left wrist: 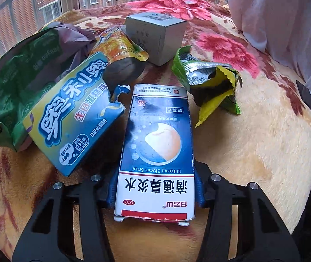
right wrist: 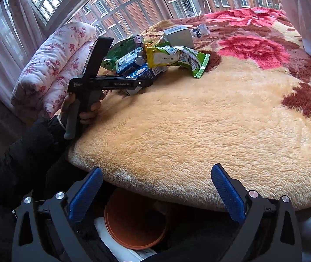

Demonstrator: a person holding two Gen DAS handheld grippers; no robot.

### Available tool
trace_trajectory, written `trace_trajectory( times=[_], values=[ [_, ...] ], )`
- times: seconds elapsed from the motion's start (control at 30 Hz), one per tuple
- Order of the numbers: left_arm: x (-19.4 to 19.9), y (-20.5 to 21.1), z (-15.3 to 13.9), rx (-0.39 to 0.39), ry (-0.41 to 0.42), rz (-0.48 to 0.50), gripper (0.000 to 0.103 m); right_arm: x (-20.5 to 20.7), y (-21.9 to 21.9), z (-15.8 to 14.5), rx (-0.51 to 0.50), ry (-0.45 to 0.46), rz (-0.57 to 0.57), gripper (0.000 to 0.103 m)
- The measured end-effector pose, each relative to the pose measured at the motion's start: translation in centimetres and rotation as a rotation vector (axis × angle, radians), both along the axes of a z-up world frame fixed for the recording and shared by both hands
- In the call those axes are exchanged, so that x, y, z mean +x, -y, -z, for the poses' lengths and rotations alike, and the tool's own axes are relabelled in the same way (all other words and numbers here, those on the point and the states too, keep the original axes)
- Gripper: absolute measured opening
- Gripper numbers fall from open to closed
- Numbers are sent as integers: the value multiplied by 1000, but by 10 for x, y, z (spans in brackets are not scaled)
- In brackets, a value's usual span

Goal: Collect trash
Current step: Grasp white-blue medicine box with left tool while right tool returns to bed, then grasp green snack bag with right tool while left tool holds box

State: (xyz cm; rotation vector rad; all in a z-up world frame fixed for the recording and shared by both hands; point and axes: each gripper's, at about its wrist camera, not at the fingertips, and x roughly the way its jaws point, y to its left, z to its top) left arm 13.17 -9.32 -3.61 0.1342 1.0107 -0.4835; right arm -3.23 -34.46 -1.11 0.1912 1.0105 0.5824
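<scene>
Left wrist view, far left: green bag (left wrist: 13, 83) crumpled on the floral blanket (left wrist: 253, 135).
Beside it: torn blue-and-yellow snack box (left wrist: 68, 126), leaning over the bag's edge.
Behind: orange pouch (left wrist: 120, 50) and grey carton (left wrist: 157, 35).
Centre: blue-and-white medicine box (left wrist: 157, 152) lying flat, its near end between the blue pads (left wrist: 199, 187) of the left gripper (left wrist: 155, 190), which press on both its sides.
Right of it: green-and-yellow wrapper (left wrist: 212, 85), torn open, apart from the box.
Right wrist view, left: a hand (right wrist: 83, 109) holding the left gripper's handle at the trash pile.
Bottom: right gripper (right wrist: 155, 194) spread wide, nothing between its fingers, over an orange bin (right wrist: 133, 218) at the blanket's edge.
</scene>
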Motion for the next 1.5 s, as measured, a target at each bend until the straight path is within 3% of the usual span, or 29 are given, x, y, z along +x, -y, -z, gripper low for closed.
trace_trajectory(
  times=[0.1,0.17,0.3,0.57,0.8,1.0,1.03,1.07,1.13,1.17,1.33,1.5],
  values=[
    [-14,-3,-9,8,38,-13,50,4,-1,-4,-23,17,0,98],
    [-31,-8,-18,-27,38,-18,50,11,-2,-7,-47,33,-8,98],
    [-84,-21,-36,-36,82,-59,50,34,-12,-14,-104,81,-51,98],
    [-171,-45,-42,46,172,-231,50,122,-68,-17,-357,271,-247,98],
    [-192,-62,-42,-28,155,-268,50,193,-109,3,-552,299,-436,98],
    [-191,-61,-42,-16,166,-276,51,223,-140,27,-697,265,-567,98],
    [-190,-61,-41,-20,161,-276,51,225,-143,31,-712,263,-580,93],
    [-190,-62,-40,-21,158,-278,50,227,-146,35,-719,246,-598,88],
    [-190,-62,-39,-23,153,-282,50,226,-147,41,-718,206,-618,58],
    [-192,-63,-39,-27,152,-282,50,224,-146,40,-692,193,-615,49],
    [-195,-65,-39,-45,154,-283,51,202,-128,30,-618,182,-517,46],
    [-204,-65,-42,-64,161,-271,50,151,-99,2,-422,164,-388,46]
  ],
)
